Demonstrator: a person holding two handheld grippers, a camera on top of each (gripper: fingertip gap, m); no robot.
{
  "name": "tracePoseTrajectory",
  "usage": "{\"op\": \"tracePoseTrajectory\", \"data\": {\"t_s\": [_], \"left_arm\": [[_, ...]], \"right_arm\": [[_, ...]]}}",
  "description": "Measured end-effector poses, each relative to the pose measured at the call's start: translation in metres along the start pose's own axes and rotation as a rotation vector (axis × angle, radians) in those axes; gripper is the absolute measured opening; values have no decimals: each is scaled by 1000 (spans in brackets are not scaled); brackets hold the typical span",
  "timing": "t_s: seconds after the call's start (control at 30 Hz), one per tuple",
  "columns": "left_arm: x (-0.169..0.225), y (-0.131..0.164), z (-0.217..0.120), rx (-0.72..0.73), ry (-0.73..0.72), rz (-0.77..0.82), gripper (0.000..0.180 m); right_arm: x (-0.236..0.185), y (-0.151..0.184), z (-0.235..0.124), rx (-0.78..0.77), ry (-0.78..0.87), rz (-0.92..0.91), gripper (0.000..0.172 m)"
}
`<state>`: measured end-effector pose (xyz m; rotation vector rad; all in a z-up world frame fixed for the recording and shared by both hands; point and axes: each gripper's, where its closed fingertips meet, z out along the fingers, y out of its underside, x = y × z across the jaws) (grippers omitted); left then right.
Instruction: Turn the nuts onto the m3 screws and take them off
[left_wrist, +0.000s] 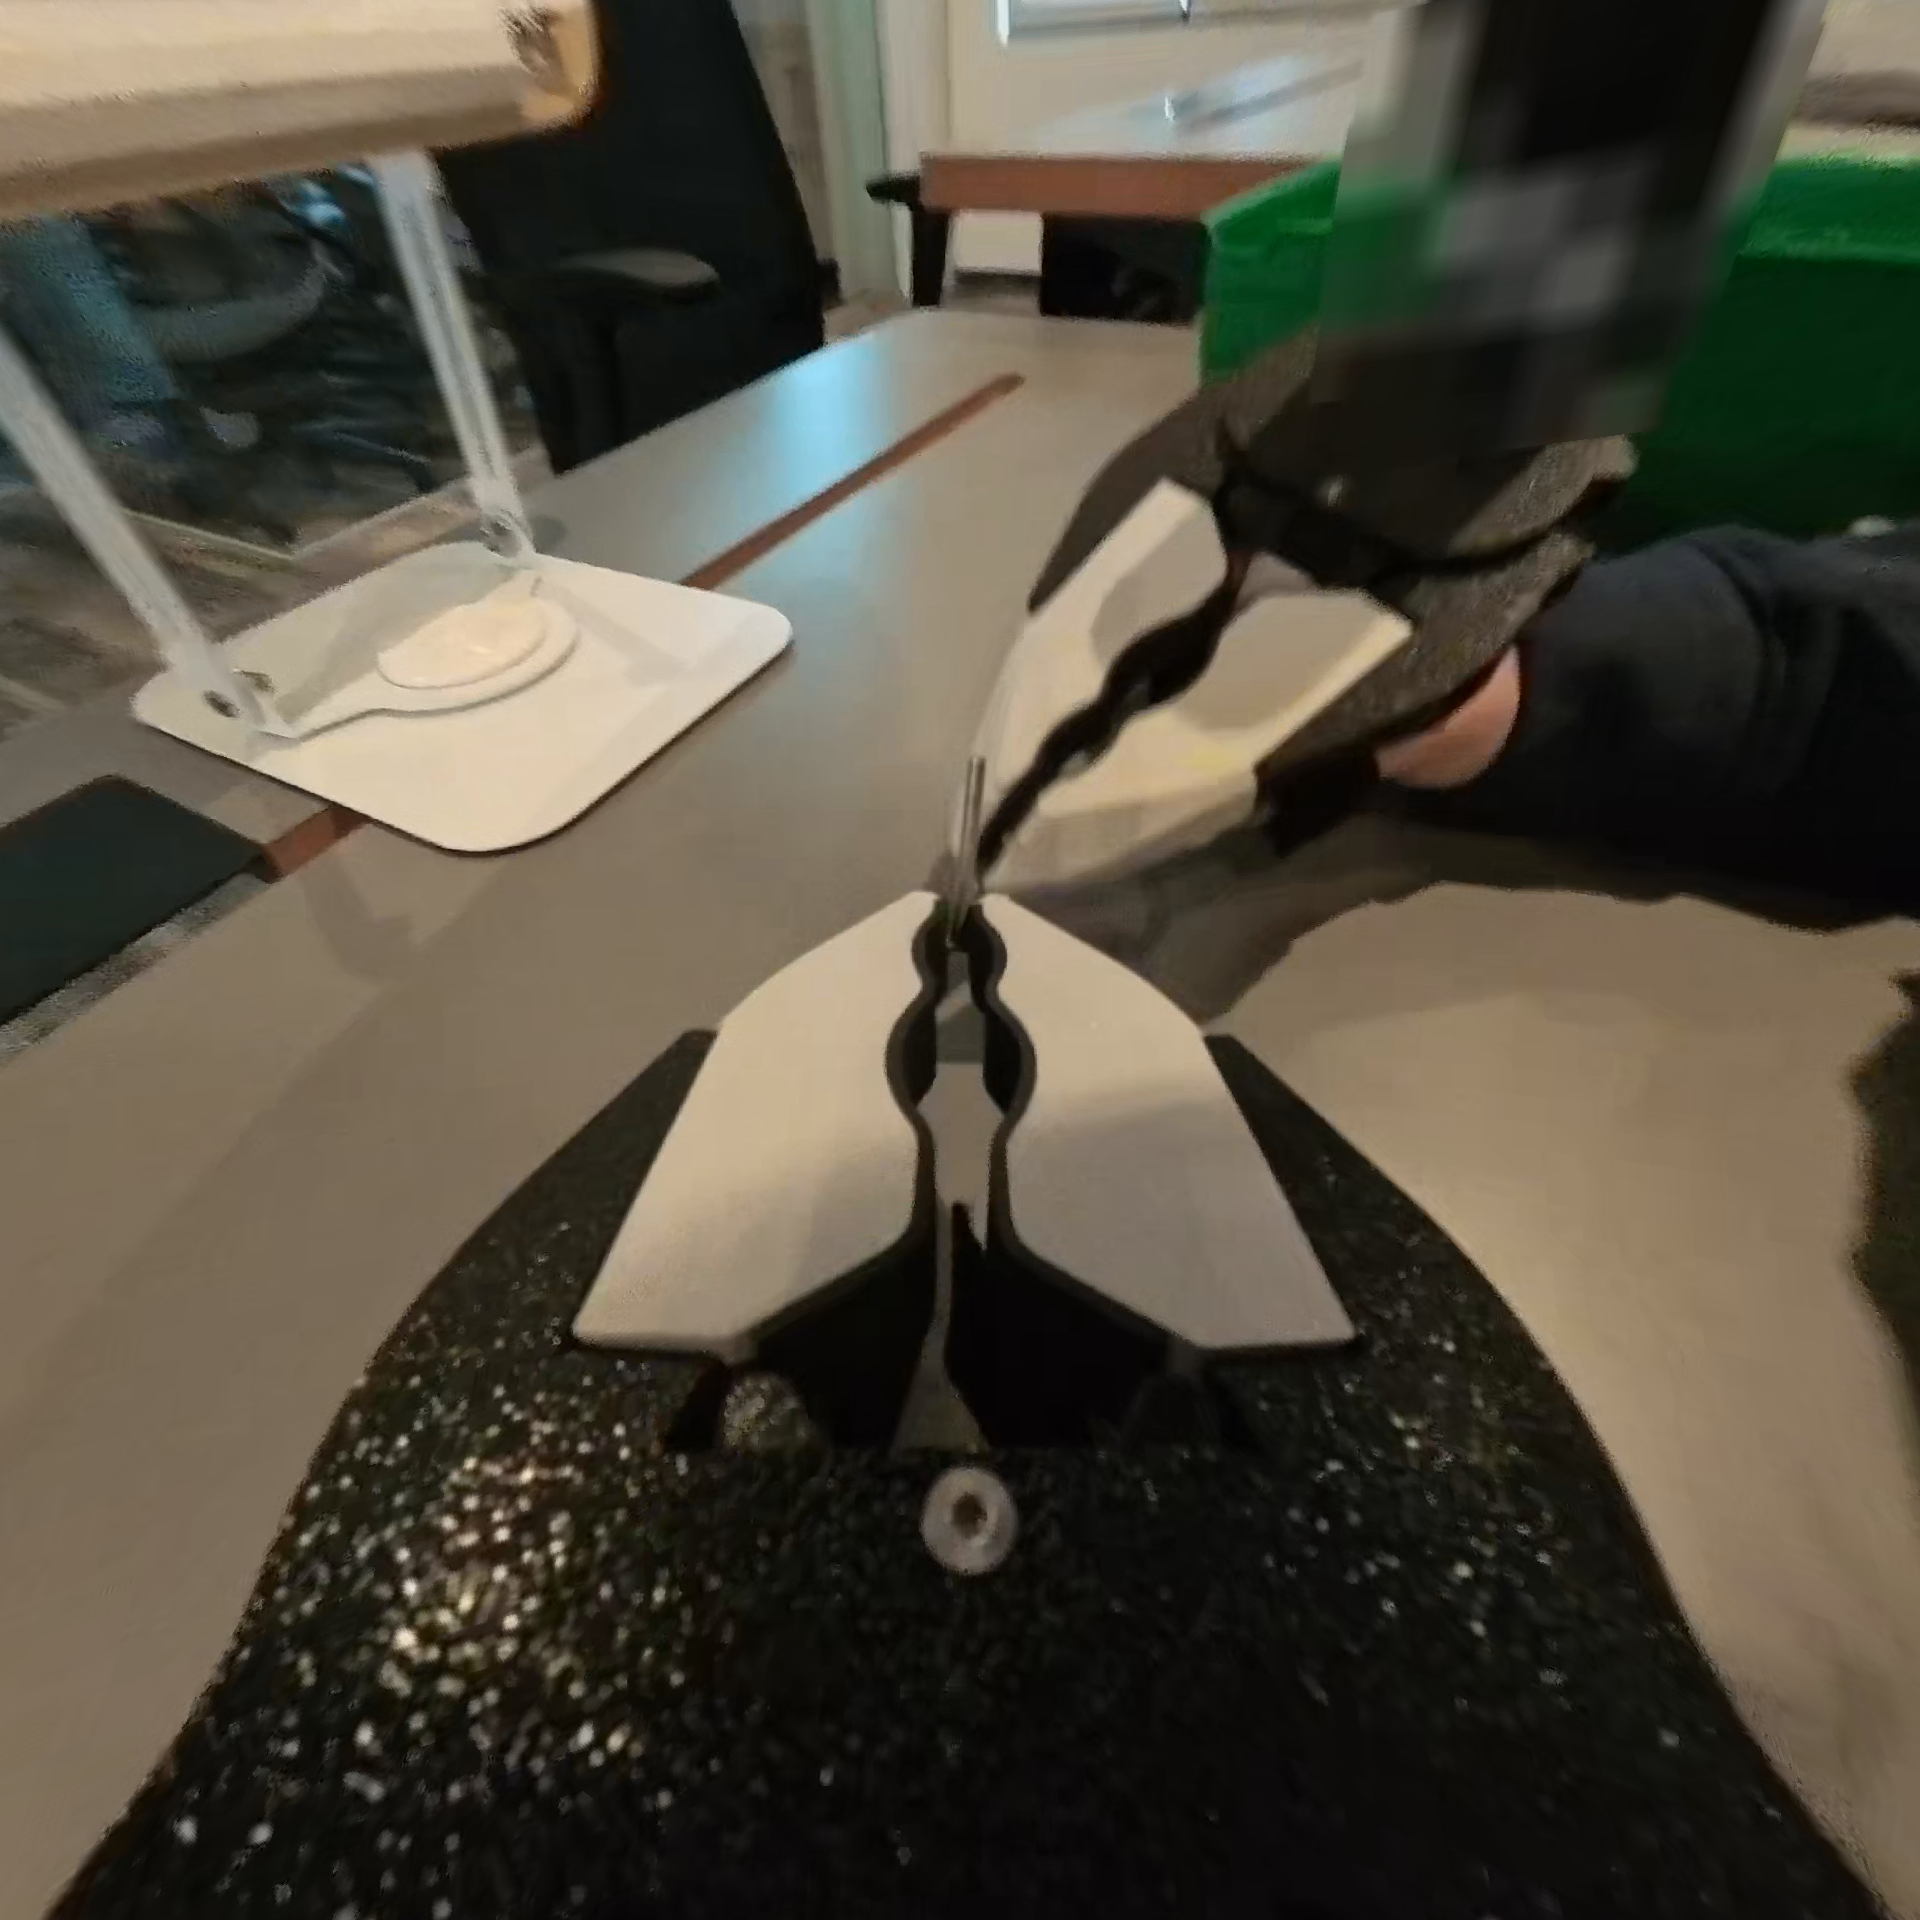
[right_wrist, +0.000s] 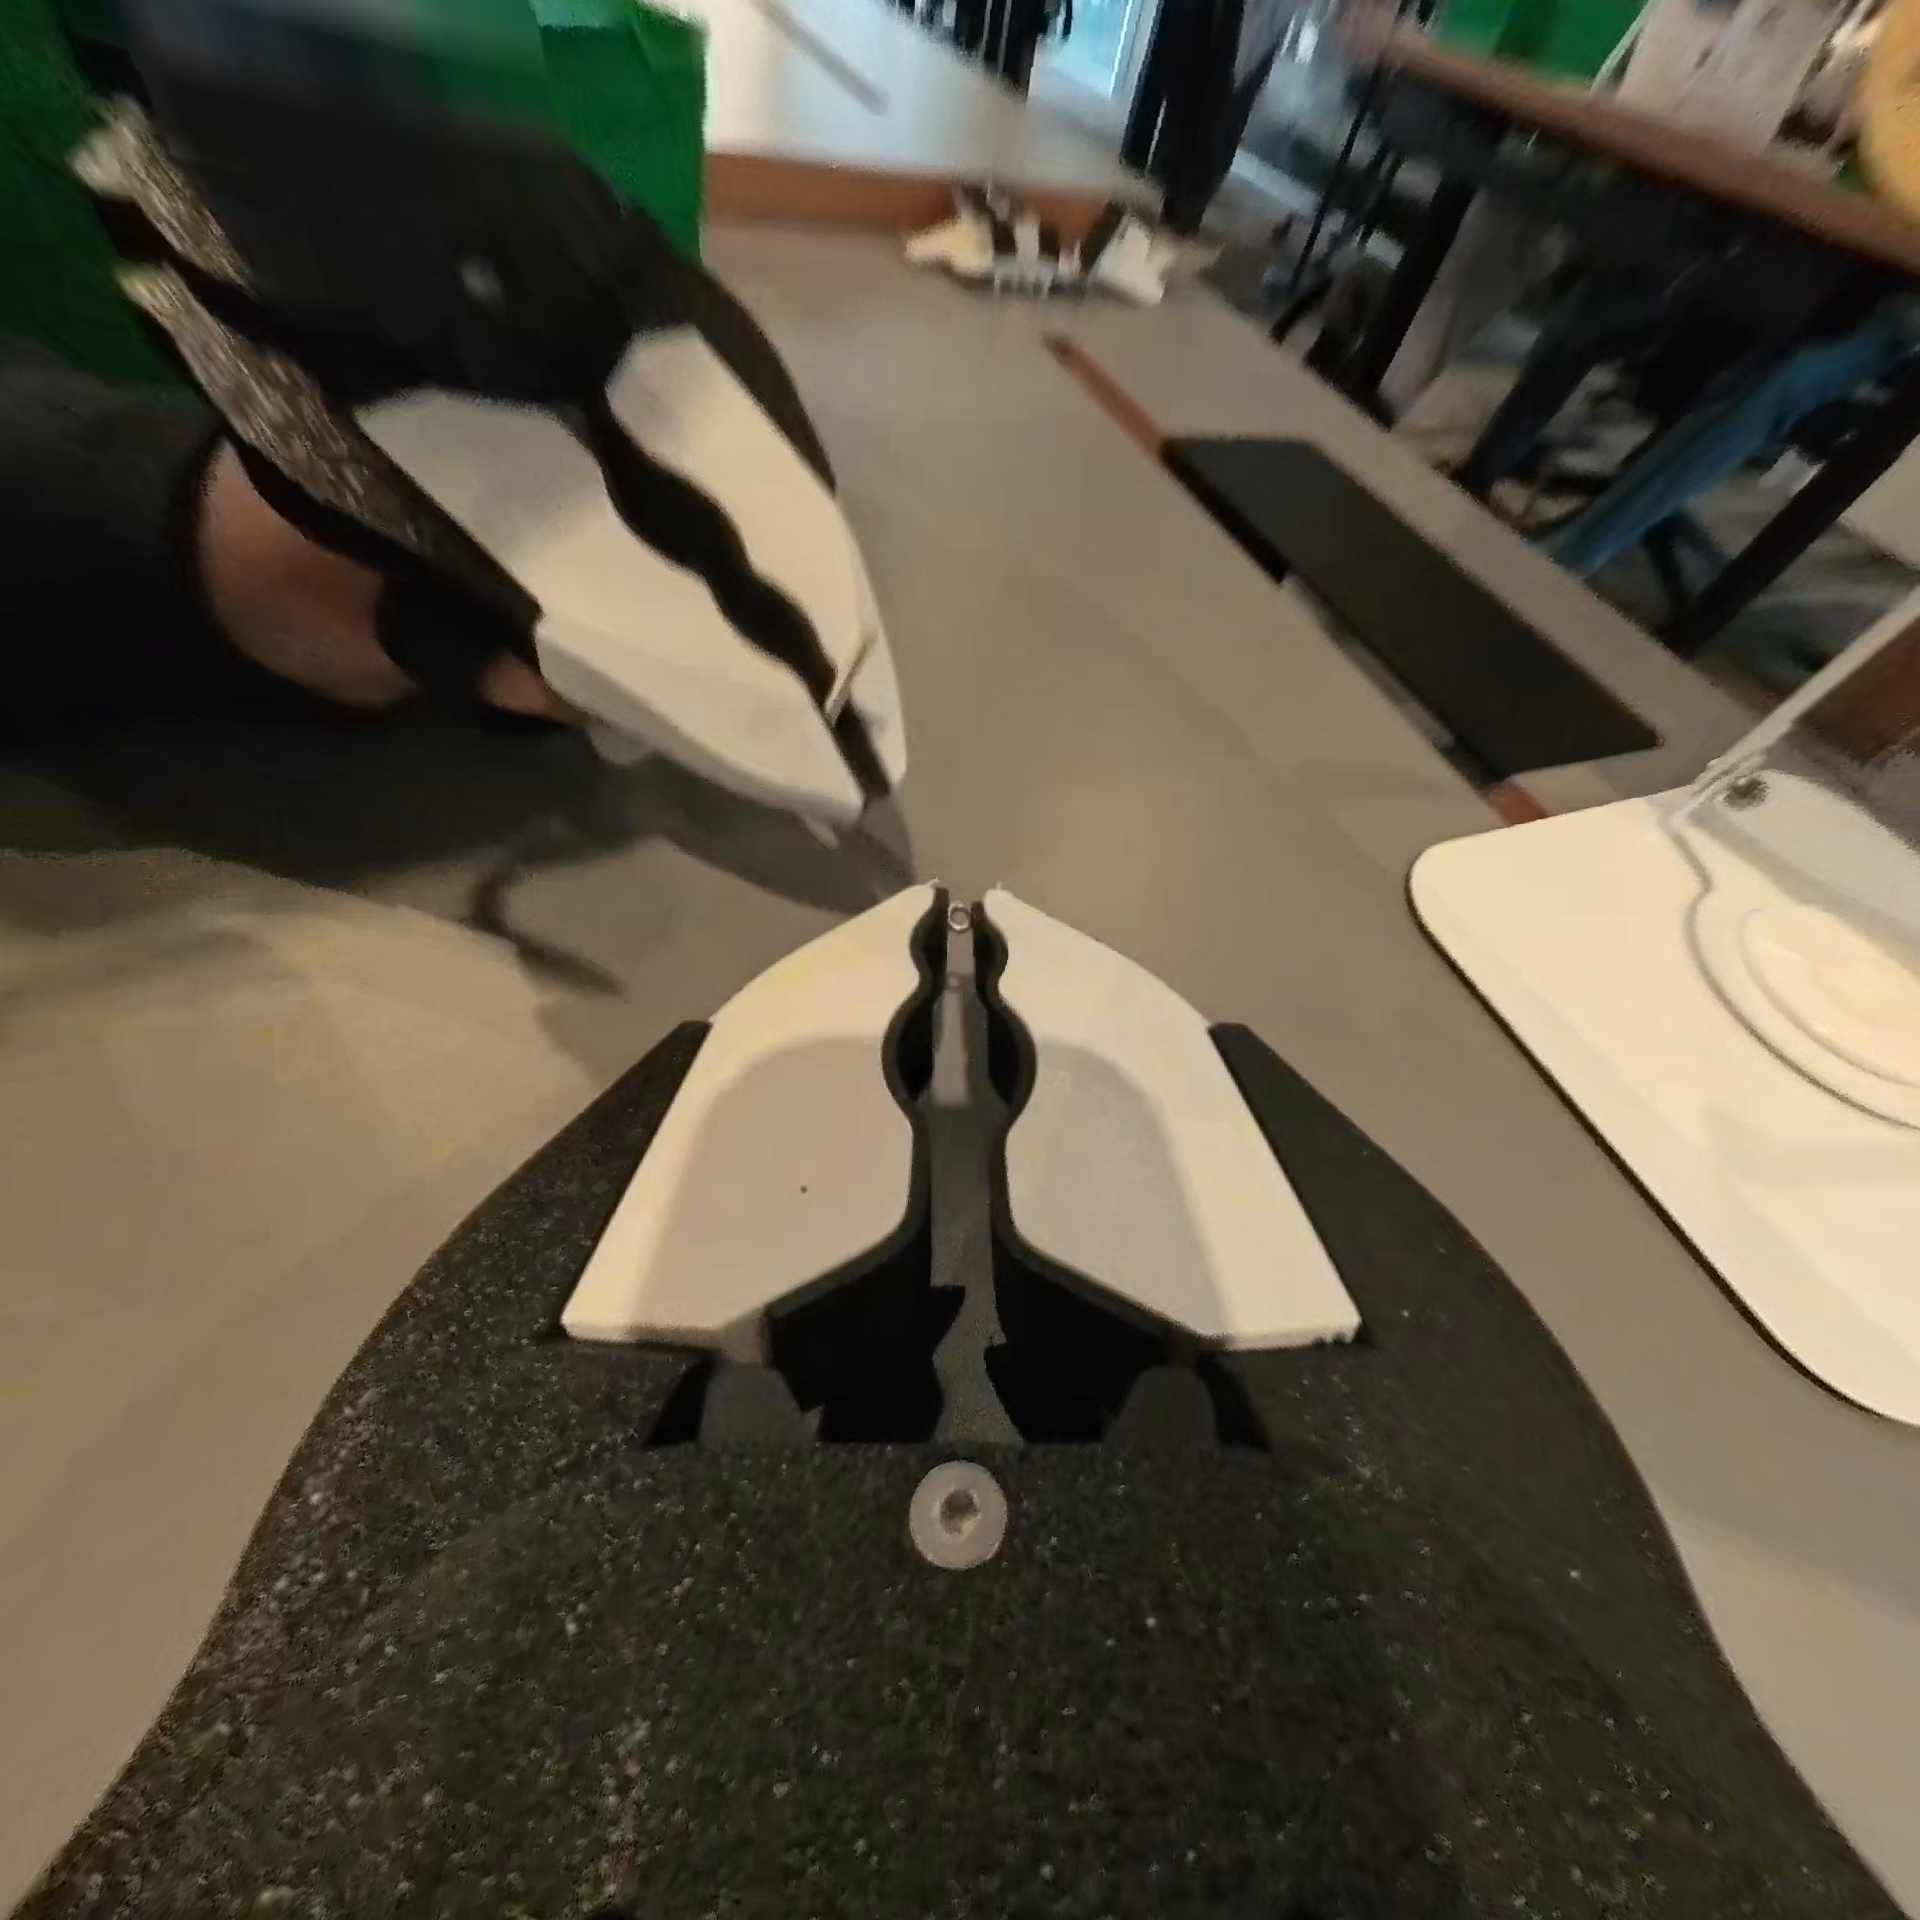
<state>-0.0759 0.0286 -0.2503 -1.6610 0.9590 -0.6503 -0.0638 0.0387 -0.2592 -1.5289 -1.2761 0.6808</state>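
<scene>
Grey bench carries a white stand base toward its far edge. Left claw pinches the screw upright; right claw nips the nut. Threading seems next: the nut's hole must meet the screw tip squarely

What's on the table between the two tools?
Nothing: in the right wrist view, bare grey table separates the left tool from the right tool.
</scene>
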Motion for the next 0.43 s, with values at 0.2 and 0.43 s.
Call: {"op": "tracePoseTrajectory", "data": {"t_s": [0.2,0.43], "left_arm": [[20,12,8,-96,107,74,3],[30,15,8,-110,165,99,3]], "right_arm": [[-12,-26,-25,242,-132,107,4],[-20,-41,-34,368,-233,180,4]]}}
